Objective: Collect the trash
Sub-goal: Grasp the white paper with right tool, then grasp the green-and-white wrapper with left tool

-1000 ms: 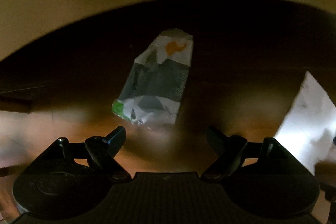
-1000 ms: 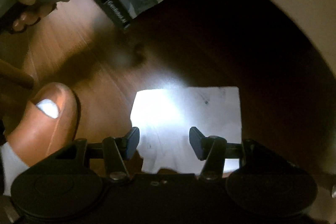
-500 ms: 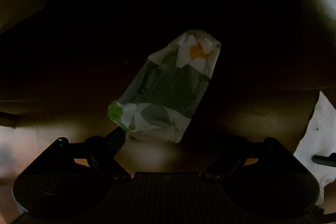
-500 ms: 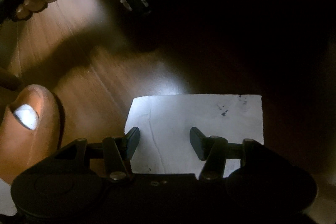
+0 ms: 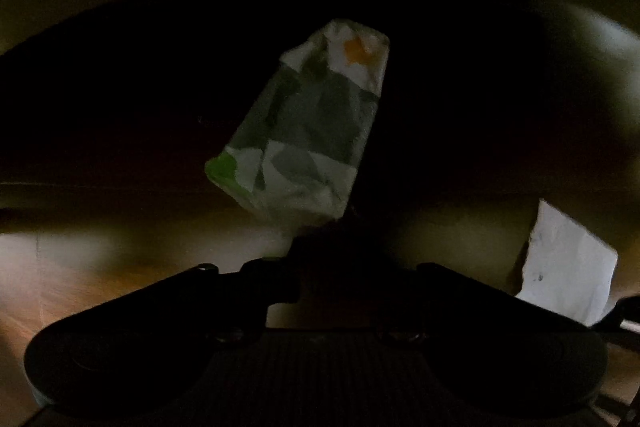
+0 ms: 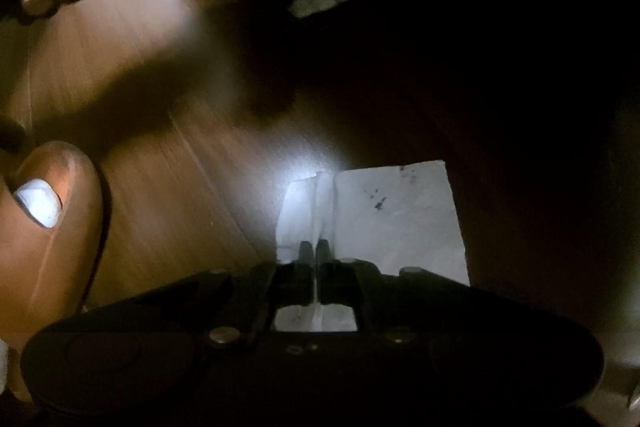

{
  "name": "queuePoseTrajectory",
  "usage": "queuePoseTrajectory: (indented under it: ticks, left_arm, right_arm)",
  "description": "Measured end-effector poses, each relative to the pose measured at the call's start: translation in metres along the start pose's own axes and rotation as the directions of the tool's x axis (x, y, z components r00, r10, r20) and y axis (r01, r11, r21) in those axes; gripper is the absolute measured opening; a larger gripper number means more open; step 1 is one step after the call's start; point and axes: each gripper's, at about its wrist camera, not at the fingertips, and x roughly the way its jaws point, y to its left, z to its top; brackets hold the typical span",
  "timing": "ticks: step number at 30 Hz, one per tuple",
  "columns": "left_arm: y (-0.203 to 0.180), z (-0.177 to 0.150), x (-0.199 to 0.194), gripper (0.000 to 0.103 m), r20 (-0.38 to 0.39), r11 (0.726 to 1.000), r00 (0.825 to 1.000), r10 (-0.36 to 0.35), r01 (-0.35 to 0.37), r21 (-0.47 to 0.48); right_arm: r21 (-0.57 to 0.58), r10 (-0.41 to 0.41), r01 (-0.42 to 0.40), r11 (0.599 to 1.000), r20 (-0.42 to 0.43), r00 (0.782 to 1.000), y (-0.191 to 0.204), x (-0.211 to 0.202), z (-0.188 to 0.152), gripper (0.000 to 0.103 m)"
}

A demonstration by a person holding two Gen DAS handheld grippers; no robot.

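On the wooden floor, deep in shadow, lie two bits of trash: a crumpled printed wrapper with a green corner and an orange spot, and a sheet of white paper well apart from it. Pointing down, the left gripper has its jaws drawn together at the wrapper's near edge; the view is so dark that I would only say it probably has that edge pinched. The right gripper is closed on a raised fold of the paper, which puckers between the fingers. Both pieces should be nearly weightless, limp and easily torn, and flat against the floor they offer little to bite. A crease or lifted edge is the sensible place to hold, as here. A gentle lift ought to do, since thin paper may slip from a shallow pinch.
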Motion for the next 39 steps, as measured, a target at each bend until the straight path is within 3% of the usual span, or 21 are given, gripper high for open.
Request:
queuePoseTrajectory:
  ticks: [8,12,18,21,23,26,29,32,35,36,37,39]
  left_arm:
    - [-0.037,-0.035,-0.012,0.008,-0.058,0.983,0.998,0.027,-0.016,0.182]
    - [-0.067,-0.059,-0.032,0.006,-0.077,0.941,0.997,0.019,0.008,0.339]
    - [-0.105,-0.089,-0.074,0.005,-0.115,0.871,0.993,-0.029,0.082,0.485]
    - [-0.127,-0.092,-0.1,0.005,-0.118,0.84,0.992,-0.051,0.106,0.532]
    - [-0.13,-0.087,-0.112,0.005,-0.104,0.833,0.994,-0.039,0.09,0.546]
    - [-0.124,-0.082,-0.107,0.006,-0.055,0.854,0.998,-0.02,0.045,0.519]
    - [-0.108,-0.068,-0.1,0.006,-0.015,0.915,1.0,0.007,-0.001,0.403]
    - [-0.086,-0.054,-0.092,0.015,0.023,0.964,0.999,0.035,-0.04,0.264]
    - [-0.065,-0.045,-0.083,0.051,0.05,0.986,0.996,0.073,-0.079,0.15]
    - [-0.059,-0.043,-0.08,0.07,0.073,0.986,0.992,0.104,-0.113,0.125]
    - [-0.056,-0.041,-0.078,0.077,0.102,0.983,0.985,0.137,-0.148,0.106]
    - [-0.047,-0.035,-0.071,0.077,0.137,0.98,0.974,0.178,-0.188,0.066]
  right_arm:
    - [0.153,0.003,0.0,0.988,-0.02,1.0,-0.021,-0.031,-0.029,0.001]
    - [0.224,-0.007,0.009,0.975,-0.009,1.0,-0.03,-0.064,-0.051,0.001]
    - [0.344,-0.037,0.029,0.939,0.019,0.999,-0.046,-0.124,-0.089,0.001]
    - [0.451,-0.026,0.005,0.892,0.041,0.999,-0.056,-0.157,-0.106,0.001]
    - [0.512,-0.012,-0.027,0.859,0.073,0.997,-0.056,-0.183,-0.119,0.001]
    - [0.522,-0.002,-0.046,0.852,0.092,0.996,-0.045,-0.21,-0.136,0.002]
    - [0.514,0.029,-0.054,0.856,0.056,0.998,-0.032,-0.219,-0.15,0.002]
    - [0.502,0.051,-0.063,0.863,0.037,0.998,-0.024,-0.22,-0.156,0.002]
    - [0.5,0.055,-0.071,0.863,0.047,0.997,-0.021,-0.215,-0.156,0.002]
    - [0.497,0.056,-0.073,0.865,0.049,0.997,-0.02,-0.214,-0.158,0.002]
    - [0.492,0.059,-0.074,0.867,0.047,0.997,-0.019,-0.213,-0.161,0.002]
    - [0.478,0.072,-0.079,0.875,0.034,0.997,-0.017,-0.209,-0.169,0.002]
